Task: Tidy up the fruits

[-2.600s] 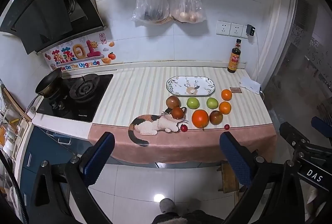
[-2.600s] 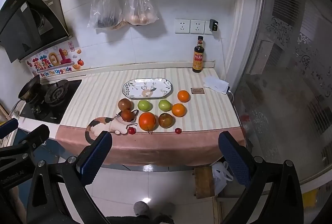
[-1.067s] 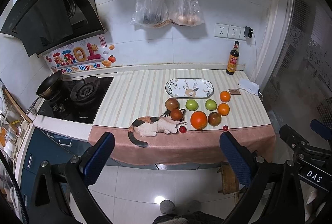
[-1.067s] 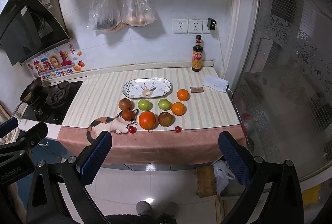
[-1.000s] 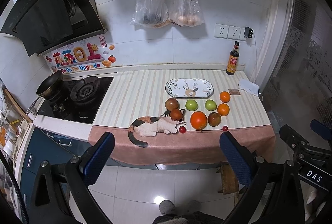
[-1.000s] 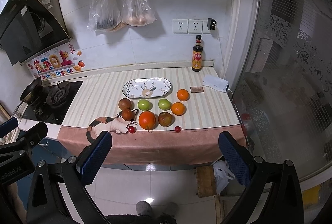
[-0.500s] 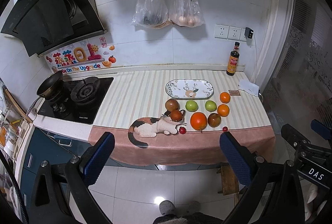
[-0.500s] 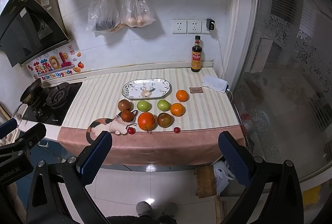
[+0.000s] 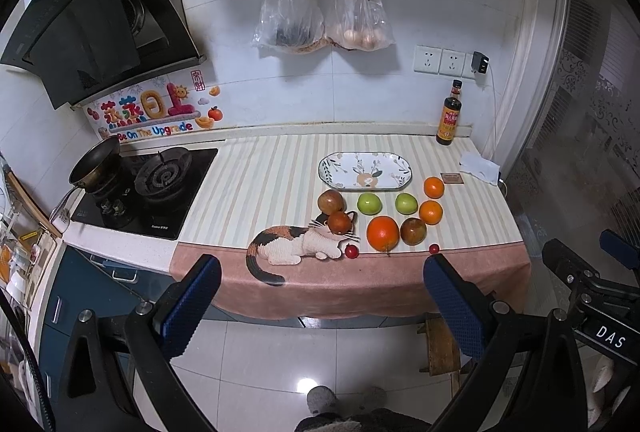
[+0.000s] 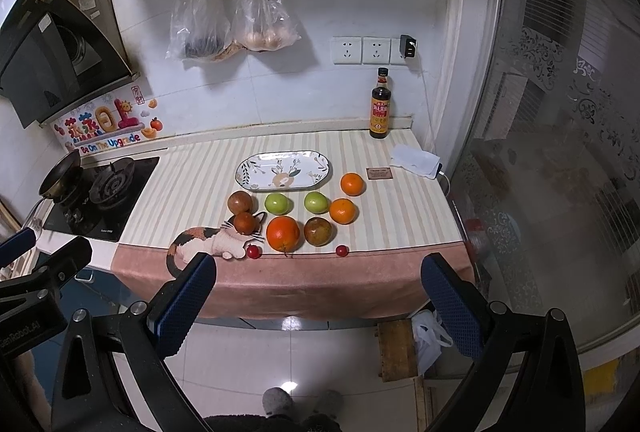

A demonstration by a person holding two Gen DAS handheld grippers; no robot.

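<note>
Fruit lies on the striped counter mat in front of an empty oval patterned plate: a large orange, two small oranges, two green apples, three brown-red fruits and two cherry tomatoes. My left gripper and my right gripper are both open and empty, held over the floor well short of the counter edge.
A cat picture on the mat lies left of the fruit. A gas hob with a pan is at the left. A sauce bottle stands by the wall, a white cloth beside it. A wooden stool stands below the counter.
Both views have drifted slightly closer to the counter. The fruit and plate have not moved and both grippers stay open.
</note>
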